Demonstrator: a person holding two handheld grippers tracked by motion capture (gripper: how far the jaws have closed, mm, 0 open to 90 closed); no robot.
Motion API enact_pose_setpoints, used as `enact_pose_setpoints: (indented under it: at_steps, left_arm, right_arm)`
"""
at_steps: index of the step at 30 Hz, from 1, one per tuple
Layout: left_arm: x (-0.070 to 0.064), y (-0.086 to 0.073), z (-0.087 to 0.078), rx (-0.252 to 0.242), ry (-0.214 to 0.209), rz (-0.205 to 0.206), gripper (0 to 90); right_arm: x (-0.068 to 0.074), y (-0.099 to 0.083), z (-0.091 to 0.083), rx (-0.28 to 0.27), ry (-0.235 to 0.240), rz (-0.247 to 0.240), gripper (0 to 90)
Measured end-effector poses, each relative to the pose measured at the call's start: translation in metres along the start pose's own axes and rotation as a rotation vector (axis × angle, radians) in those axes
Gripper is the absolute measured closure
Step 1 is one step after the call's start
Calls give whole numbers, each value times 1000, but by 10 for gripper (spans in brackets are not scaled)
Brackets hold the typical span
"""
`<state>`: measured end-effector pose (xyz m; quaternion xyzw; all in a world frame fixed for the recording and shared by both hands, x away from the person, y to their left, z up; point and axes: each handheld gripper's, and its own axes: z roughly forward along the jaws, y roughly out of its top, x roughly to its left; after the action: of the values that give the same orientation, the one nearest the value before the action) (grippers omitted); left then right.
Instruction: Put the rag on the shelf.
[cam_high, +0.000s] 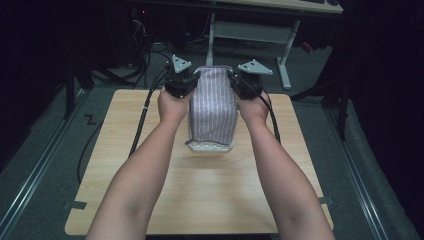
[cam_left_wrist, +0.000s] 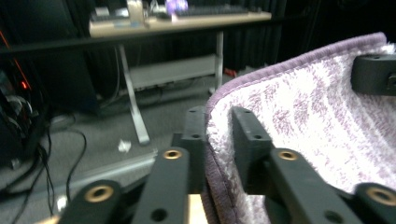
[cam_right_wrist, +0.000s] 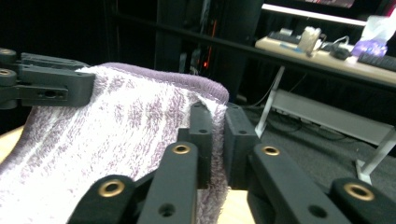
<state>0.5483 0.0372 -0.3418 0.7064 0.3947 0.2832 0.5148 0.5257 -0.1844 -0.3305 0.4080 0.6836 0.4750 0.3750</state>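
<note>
Nearest the camera in the high view, two bare forearms come up from the bottom edge over a light wooden table (cam_high: 125, 200). Each hand holds a gripper. Left gripper (cam_high: 192, 80) and right gripper (cam_high: 236, 80) are raised side by side above the far half of the table, and a towel (cam_high: 214, 107) hangs between them.

Left gripper view: jaws clenched on the towel's top left corner, purple hem pinched between them. Right gripper view: jaws clenched on the top right corner, same hold. Both grips sit right at the hem, which looks like the thickest, firmest part.

Towel: terry cloth, white with thin purple stripes, purple binding along the edge (cam_left_wrist: 261, 77). It hangs in a narrow column, top edge stretched between the grippers, lower end touching or just above the table with a folded white bit at the bottom (cam_high: 212, 146). Cannot tell for sure if it rests there.

Handling guess: light, soft, floppy, no stiffness at all, so it sags and folds wherever unsupported. Fluffy pile gives decent friction, slip unlikely while pinched. Not fragile. Corners are the right place to hold; spreading them apart should open it flat.

Farther off: grey floor, dark room, a desk (cam_high: 280, 4) with white legs, cables on the floor (cam_high: 145, 55).
</note>
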Motion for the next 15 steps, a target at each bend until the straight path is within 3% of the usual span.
enact_pose_setpoints:
  at_steps: [2, 4, 7, 15]
  left_arm:
    - [7, -3, 3, 41, -54, -70, 627]
    - [9, -5, 1, 19, -78, -108, 542]
    - [6, -6, -1, 12, -68, -88, 489]
    - [-3, -13, -9, 22, -77, -59, 483]
  right_arm:
    - [1, -4, 4, 27, 7, 2, 670]
    - [1, -6, 3, 26, -2, 5, 612]
    - [2, -9, 3, 31, -6, 13, 573]
    - [10, -20, 2, 65, 20, 6, 530]
